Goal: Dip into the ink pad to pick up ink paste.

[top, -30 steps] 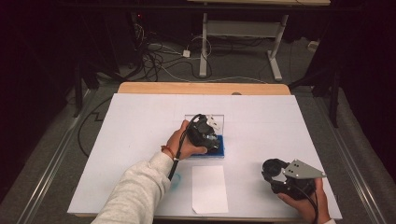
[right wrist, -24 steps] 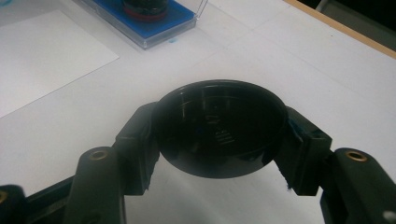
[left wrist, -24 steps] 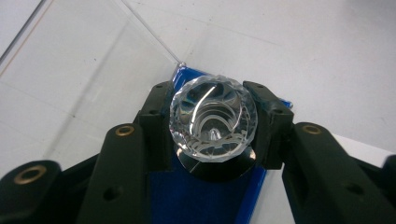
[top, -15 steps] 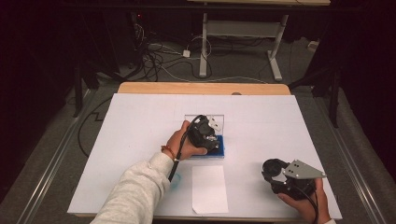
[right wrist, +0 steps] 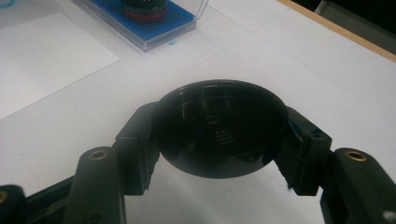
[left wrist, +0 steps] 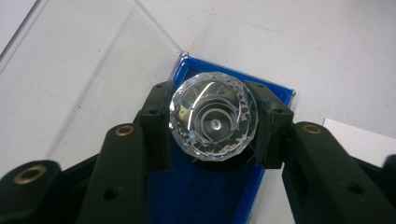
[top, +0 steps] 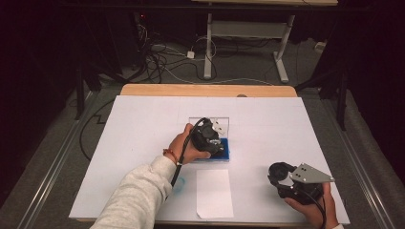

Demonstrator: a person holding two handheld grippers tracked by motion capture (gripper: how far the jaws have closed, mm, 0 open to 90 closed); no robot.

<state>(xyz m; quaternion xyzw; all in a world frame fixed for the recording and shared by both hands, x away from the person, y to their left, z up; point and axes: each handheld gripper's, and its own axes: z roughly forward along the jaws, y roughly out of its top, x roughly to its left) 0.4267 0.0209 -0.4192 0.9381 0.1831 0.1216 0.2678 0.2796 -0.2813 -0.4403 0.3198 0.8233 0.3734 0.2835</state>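
Over the blue case (left wrist: pixel 205 196), left gripper (left wrist: pixel 212 123) clamped on faceted crystal (left wrist: pixel 213 122); right gripper (right wrist: pixel 219 133) clasping black cap (right wrist: pixel 219 128)

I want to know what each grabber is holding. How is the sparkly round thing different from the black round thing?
The crystal disc is clear and cut with shiny facets; the black cap is dark and smooth. The crystal disc sits over the blue case, held by the left gripper; the black cap is over bare white table, held by the right gripper. The cap looks hollow like a dish. Both are round and pinched between two black jaws.
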